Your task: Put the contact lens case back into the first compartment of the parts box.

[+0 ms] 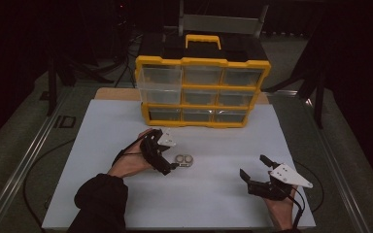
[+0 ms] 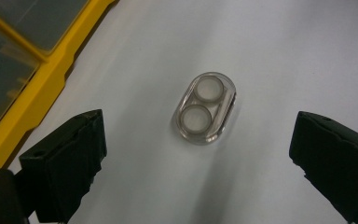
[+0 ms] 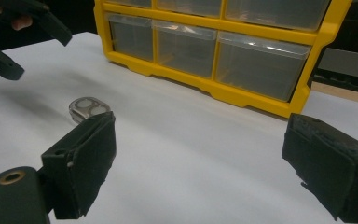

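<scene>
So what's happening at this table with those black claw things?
A person holds a claw in each hand over a white table. The left claw is open and hovers just over a small clear oval case with two round wells, its jaws standing wide on either side without touching it. The right claw is also open and empty, off to the side. Behind them stands a yellow drawer organizer with clear drawers. It looks like the case is about to be picked up.
</scene>
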Available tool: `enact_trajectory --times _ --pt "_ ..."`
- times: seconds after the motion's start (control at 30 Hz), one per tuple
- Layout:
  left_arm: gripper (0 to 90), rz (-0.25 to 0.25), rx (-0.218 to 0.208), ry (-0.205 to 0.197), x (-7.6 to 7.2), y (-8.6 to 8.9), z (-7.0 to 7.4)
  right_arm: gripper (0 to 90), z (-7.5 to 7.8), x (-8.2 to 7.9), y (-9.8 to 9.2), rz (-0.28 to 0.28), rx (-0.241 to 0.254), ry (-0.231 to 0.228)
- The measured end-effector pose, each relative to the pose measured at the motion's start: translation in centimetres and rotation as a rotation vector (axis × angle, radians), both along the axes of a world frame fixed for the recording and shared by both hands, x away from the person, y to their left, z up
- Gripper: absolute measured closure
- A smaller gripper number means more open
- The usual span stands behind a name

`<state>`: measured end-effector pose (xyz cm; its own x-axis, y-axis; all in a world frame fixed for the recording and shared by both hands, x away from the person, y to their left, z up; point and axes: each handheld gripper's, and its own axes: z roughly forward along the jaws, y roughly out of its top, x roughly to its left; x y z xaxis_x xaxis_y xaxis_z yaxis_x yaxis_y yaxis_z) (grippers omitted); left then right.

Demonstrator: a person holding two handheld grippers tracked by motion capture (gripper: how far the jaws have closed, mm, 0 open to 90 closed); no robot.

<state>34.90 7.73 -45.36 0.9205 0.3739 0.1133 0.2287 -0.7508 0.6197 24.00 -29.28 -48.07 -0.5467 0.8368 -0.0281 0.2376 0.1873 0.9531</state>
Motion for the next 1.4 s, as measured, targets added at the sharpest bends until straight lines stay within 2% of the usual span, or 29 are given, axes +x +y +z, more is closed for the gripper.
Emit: enact_trajectory --times 0.4,0.7,0.83,0.97,1.13,1.2,1.4 --pt "8.1 -0.024 0.044 0.025 1.2 -1.6 -0.7 9.8 0.0 0.0 0.0 0.000 0.002 -0.004" --pt "9.9 -0.033 0.061 0.044 1.7 -2.6 -1.4 9.8 0.0 0.0 0.0 0.001 0.000 -0.004" --pt "10.4 -0.045 0.097 0.042 1.8 -3.1 -1.9 9.8 0.0 0.0 0.0 0.002 -0.001 -0.005" --pt "10.6 -0.047 0.115 0.048 1.9 -3.4 -2.2 9.8 0.0 0.0 0.0 0.000 -0.001 -0.005" --pt "11.9 -0.053 0.127 0.065 2.1 -3.7 -2.5 9.8 0.0 0.0 0.0 0.001 -0.001 -0.006" --pt "12.8 -0.067 0.149 0.068 2.2 -3.9 -2.7 9.8 0.0 0.0 0.0 0.001 -0.001 -0.005" --pt "17.1 -0.081 0.173 0.091 2.6 -4.6 -3.4 9.8 0.0 0.0 0.0 0.001 -0.001 -0.006"
